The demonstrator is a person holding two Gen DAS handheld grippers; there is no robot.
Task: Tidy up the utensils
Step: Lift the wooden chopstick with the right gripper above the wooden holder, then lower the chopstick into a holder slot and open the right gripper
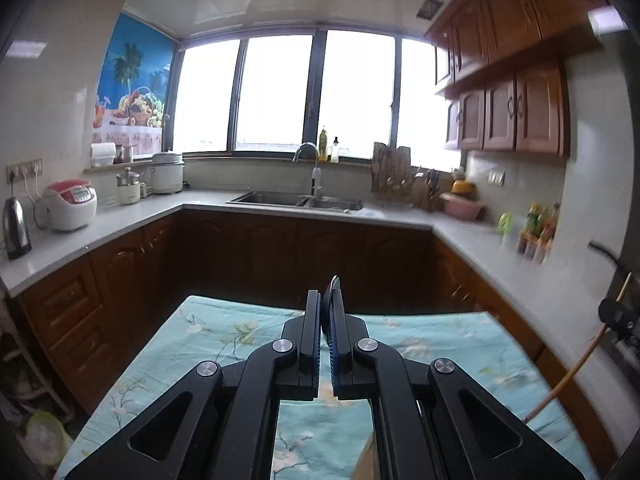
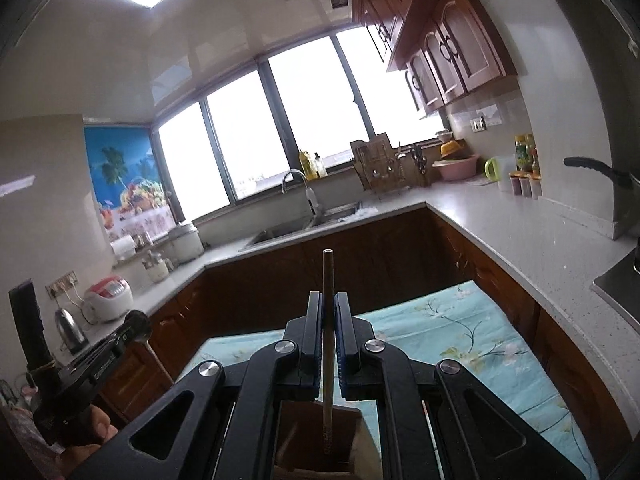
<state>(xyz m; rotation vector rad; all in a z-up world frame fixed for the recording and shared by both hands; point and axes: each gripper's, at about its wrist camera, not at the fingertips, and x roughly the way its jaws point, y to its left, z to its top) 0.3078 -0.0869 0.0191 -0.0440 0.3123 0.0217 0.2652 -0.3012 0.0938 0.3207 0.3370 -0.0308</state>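
Note:
My left gripper point(image 1: 326, 300) is shut on a thin metal utensil point(image 1: 334, 284), seen edge-on, whose tip sticks up past the fingers. It is held above the table with a blue floral cloth point(image 1: 208, 344). My right gripper point(image 2: 328, 300) is shut on a wooden chopstick point(image 2: 328, 276) held upright. The chopstick's lower end reaches into a brown wooden holder box point(image 2: 304, 432) below the jaws. In the right wrist view the left gripper point(image 2: 132, 332) shows at the far left with a spoon-like head at its tip. In the left wrist view the right gripper point(image 1: 618, 314) shows at the right edge with the chopstick point(image 1: 576, 368).
A grey L-shaped counter point(image 1: 500, 248) runs around the room with a sink point(image 1: 296, 200) under the window. A rice cooker point(image 1: 70, 204) and kettle point(image 1: 16, 228) stand at left. A knife rack point(image 1: 400, 180), pink bowl point(image 1: 462, 208) and condiment bottles point(image 1: 538, 232) stand at right.

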